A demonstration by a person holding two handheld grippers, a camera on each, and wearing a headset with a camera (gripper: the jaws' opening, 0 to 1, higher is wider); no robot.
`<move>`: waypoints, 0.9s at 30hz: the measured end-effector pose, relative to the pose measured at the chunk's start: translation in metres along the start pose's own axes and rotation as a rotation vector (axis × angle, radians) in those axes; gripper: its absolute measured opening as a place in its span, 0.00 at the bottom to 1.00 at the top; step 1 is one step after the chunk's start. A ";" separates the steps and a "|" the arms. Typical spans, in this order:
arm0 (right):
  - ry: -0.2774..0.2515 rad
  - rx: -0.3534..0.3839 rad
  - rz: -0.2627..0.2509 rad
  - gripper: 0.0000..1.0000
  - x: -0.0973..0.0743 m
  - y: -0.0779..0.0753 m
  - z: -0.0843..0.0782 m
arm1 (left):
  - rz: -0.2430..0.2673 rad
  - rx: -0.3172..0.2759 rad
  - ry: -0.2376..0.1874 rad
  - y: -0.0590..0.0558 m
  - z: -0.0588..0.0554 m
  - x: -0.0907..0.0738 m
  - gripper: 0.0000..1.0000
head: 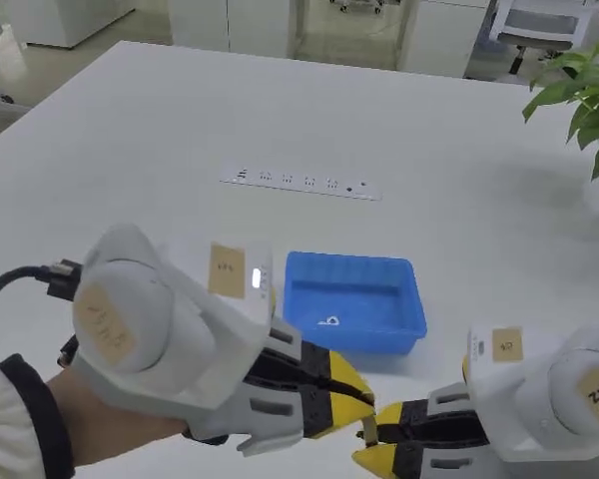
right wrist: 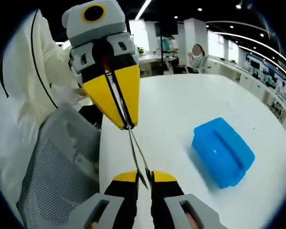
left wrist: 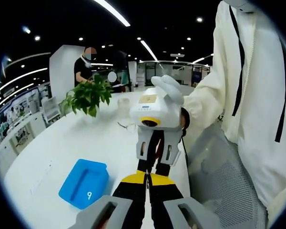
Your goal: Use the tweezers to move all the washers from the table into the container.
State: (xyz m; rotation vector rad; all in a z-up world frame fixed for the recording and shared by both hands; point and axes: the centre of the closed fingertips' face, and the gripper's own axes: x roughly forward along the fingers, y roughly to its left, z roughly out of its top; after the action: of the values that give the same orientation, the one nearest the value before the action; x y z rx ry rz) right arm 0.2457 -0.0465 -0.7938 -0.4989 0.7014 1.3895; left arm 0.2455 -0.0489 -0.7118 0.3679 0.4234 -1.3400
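One thin, dark pair of tweezers (right wrist: 134,149) is clamped at opposite ends by left gripper (right wrist: 126,125) and right gripper (right wrist: 144,179), at the table's (head: 180,130) near edge, close to the blue container (head: 351,265).

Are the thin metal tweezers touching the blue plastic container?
Apart. In the right gripper view, white table lies between the metal tweezers and the blue container.

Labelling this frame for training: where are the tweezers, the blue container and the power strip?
tweezers (right wrist: 135,152): right gripper view, middle of the shaft.
blue container (head: 369,339): head view, front wall.
power strip (head: 299,183): head view, middle of its top face.
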 end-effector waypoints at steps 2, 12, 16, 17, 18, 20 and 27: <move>0.021 -0.015 0.003 0.05 0.001 -0.001 -0.004 | 0.000 -0.012 0.011 0.002 -0.005 0.002 0.00; 0.158 -0.143 -0.010 0.04 0.010 -0.013 -0.032 | -0.012 0.002 0.109 0.005 -0.039 0.015 0.00; 0.201 -0.176 -0.013 0.04 0.014 -0.016 -0.042 | -0.014 0.042 0.175 0.007 -0.062 0.022 0.00; 0.213 -0.178 -0.011 0.04 0.016 -0.018 -0.045 | -0.016 0.039 0.177 0.008 -0.065 0.025 0.00; 0.220 -0.179 -0.015 0.04 0.017 -0.019 -0.048 | -0.016 0.039 0.179 0.009 -0.068 0.027 0.00; 0.241 -0.199 -0.022 0.04 0.021 -0.022 -0.055 | -0.019 0.042 0.199 0.011 -0.078 0.033 0.00; 0.308 -0.257 -0.069 0.05 0.032 -0.035 -0.075 | -0.002 0.036 0.247 0.019 -0.111 0.053 0.00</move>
State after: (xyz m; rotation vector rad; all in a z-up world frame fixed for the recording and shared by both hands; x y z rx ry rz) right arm 0.2694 -0.0804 -0.8726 -0.9463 0.7474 1.3589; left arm 0.2643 -0.0358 -0.8337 0.5659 0.6053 -1.3106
